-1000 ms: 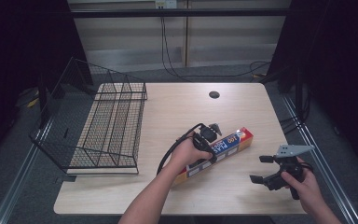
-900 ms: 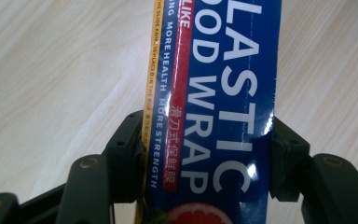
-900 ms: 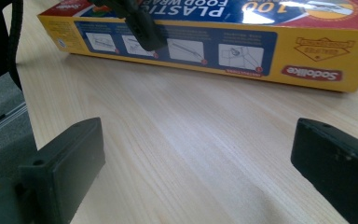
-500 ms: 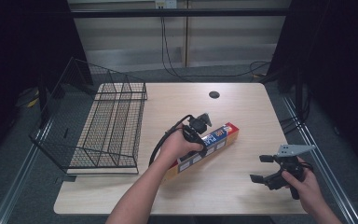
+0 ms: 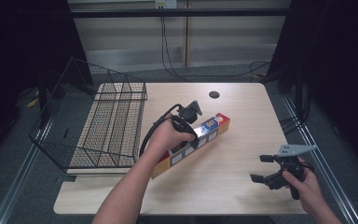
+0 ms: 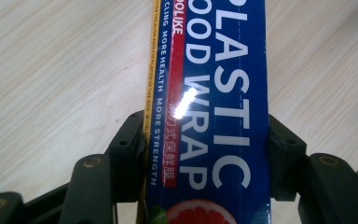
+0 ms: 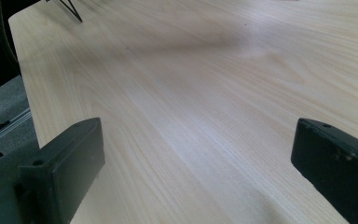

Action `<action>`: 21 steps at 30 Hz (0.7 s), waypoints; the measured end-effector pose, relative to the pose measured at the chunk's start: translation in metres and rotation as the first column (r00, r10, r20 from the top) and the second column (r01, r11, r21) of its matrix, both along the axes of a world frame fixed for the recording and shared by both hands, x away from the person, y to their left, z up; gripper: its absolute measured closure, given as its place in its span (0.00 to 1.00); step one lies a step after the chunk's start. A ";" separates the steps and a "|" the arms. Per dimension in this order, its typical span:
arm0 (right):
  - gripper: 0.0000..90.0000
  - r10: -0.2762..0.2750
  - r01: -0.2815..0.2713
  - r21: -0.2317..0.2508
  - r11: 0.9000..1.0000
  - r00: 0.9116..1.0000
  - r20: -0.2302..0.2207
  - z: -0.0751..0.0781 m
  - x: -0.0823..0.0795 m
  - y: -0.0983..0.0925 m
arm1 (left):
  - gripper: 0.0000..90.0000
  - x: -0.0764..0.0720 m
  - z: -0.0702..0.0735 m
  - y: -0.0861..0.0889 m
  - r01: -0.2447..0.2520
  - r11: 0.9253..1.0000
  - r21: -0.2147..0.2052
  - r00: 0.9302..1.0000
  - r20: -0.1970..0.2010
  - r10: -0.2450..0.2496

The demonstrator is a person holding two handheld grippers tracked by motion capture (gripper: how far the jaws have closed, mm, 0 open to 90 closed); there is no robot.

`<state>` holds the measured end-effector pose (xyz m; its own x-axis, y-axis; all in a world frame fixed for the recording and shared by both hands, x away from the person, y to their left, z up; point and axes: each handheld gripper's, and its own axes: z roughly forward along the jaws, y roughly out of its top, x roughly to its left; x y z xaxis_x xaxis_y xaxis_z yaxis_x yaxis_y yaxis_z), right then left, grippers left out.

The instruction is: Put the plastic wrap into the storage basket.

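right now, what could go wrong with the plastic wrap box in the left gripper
The left gripper clamps the long plastic wrap box near its middle, tilted, so it might pivot or slip in the jaws. Swung toward the wire basket, its low end could catch the rim. The right gripper is open and apart, giving no support.

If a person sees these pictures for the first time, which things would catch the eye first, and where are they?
First the long blue plastic wrap box, held near the middle of the wooden table by the left gripper, shut on its sides. Next the black wire basket at the table's left edge. Last, the right gripper at the near right, jaws open over bare wood.
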<state>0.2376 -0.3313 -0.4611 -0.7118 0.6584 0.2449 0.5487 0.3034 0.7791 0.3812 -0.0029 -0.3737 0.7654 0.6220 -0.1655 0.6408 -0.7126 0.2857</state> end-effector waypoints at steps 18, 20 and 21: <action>0.03 -0.014 0.014 0.008 1.000 1.000 0.007 0.001 0.000 -0.001 | 0.48 0.007 0.032 0.025 -0.123 0.991 -0.053 0.992 -0.016 0.122; 0.03 -0.013 0.013 0.007 1.000 1.000 0.007 0.001 0.000 -0.001 | 0.48 0.008 0.035 0.027 -0.139 0.989 -0.042 0.990 -0.019 0.138; 0.03 -0.013 0.013 0.007 1.000 1.000 0.007 0.001 0.000 -0.001 | 0.48 0.008 0.035 0.027 -0.139 0.989 -0.042 0.990 -0.019 0.138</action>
<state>0.2372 -0.3323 -0.4600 -0.7049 0.6657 0.2446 0.5471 0.2909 0.7849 0.3892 0.0246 -0.3387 0.6693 0.7140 -0.2055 0.7372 -0.6038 0.3032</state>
